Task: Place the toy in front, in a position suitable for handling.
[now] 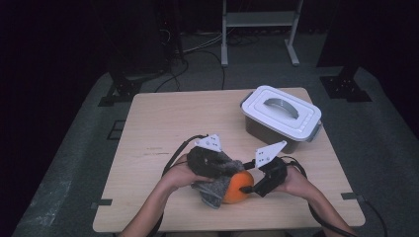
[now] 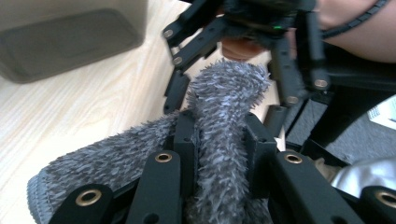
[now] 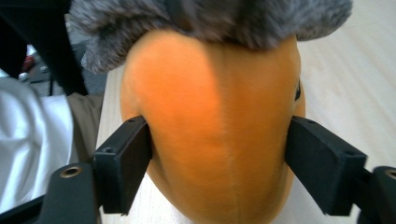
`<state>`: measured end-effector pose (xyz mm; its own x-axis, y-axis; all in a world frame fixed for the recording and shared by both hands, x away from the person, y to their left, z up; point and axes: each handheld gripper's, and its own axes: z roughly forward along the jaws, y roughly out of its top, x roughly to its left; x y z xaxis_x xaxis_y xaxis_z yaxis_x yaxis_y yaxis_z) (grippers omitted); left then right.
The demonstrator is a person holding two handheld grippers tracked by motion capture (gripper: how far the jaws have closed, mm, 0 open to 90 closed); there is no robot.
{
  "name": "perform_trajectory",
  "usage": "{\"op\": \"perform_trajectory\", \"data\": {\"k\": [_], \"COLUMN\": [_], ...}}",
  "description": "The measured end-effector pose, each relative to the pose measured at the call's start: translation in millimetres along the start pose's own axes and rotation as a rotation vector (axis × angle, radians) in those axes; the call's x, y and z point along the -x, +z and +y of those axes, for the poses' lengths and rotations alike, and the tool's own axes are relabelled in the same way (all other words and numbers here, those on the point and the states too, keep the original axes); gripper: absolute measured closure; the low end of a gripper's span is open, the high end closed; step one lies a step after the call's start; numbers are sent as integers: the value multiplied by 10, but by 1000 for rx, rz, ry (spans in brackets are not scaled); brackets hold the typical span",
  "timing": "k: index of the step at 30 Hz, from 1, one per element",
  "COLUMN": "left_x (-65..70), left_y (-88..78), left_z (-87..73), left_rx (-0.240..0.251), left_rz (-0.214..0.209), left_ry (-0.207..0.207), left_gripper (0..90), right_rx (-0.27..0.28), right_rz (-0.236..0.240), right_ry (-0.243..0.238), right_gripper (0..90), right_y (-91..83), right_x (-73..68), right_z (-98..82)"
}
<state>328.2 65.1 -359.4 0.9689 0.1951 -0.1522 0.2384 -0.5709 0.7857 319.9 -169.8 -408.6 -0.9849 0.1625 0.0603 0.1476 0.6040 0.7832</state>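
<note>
A fuzzy grey sock (image 1: 217, 185) (image 2: 224, 121) (image 3: 210, 18) is being drawn over a soft orange ball-like toy (image 1: 238, 186) (image 3: 215, 126) near the table's front edge. My left gripper (image 1: 210, 165) (image 2: 222, 149) is shut on a fold of the grey sock, the fabric pinched between its jaws. My right gripper (image 1: 254, 186) (image 3: 217, 168) is shut on the orange toy, its pads pressed against both sides. In the left gripper view the right gripper (image 2: 261, 37) shows beyond the sock. The sock covers the toy's far end.
A grey box with a white lid and grey handle (image 1: 280, 116) stands at the table's back right, also seen blurred as the grey box (image 2: 70, 42). The wooden table (image 1: 163, 133) has bare room at the left and back. Metal frame legs (image 1: 225, 34) stand behind.
</note>
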Motion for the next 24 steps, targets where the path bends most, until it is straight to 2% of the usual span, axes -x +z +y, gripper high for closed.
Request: {"op": "perform_trajectory", "data": {"k": [2, 4, 7, 10, 12, 15, 18, 21, 24], "left_x": [15, 29, 8, -25, -47, -65, -80, -102, -115], "left_y": [27, 40, -13, -74, -110, -138, -170, -184, -152], "left_z": [24, 38, 1, -88, -149, -209, -249, -293, -328], "left_rx": [1, -9, -10, 8, 28, 42, 33, 23, 33], "left_rz": [-4, 7, 3, -3, -9, -7, 4, 14, -6], "left_ry": [6, 16, 19, -4, -21, -34, -38, -49, -61], "left_gripper": [714, 714, 714, 713, 713, 712, 710, 710, 710], "right_rx": [31, 21, 34, 40, 32, 27, 28, 34, 40], "right_rz": [-4, -12, -1, -1, 2, 9, 14, 19, 32], "right_ry": [8, 2, -8, -33, -52, -56, -58, -50, -31], "right_gripper": [201, 209, 357, 415, 420, 419, 418, 417, 411], "right_y": [-17, 8, 7, -11, -20, -31, -47, -90, -124], "right_x": [-25, -30, -11, -19, -25, -20, -6, 35, 79], "right_z": [23, 41, -1, -27, -32, -33, -52, -96, -150]}}
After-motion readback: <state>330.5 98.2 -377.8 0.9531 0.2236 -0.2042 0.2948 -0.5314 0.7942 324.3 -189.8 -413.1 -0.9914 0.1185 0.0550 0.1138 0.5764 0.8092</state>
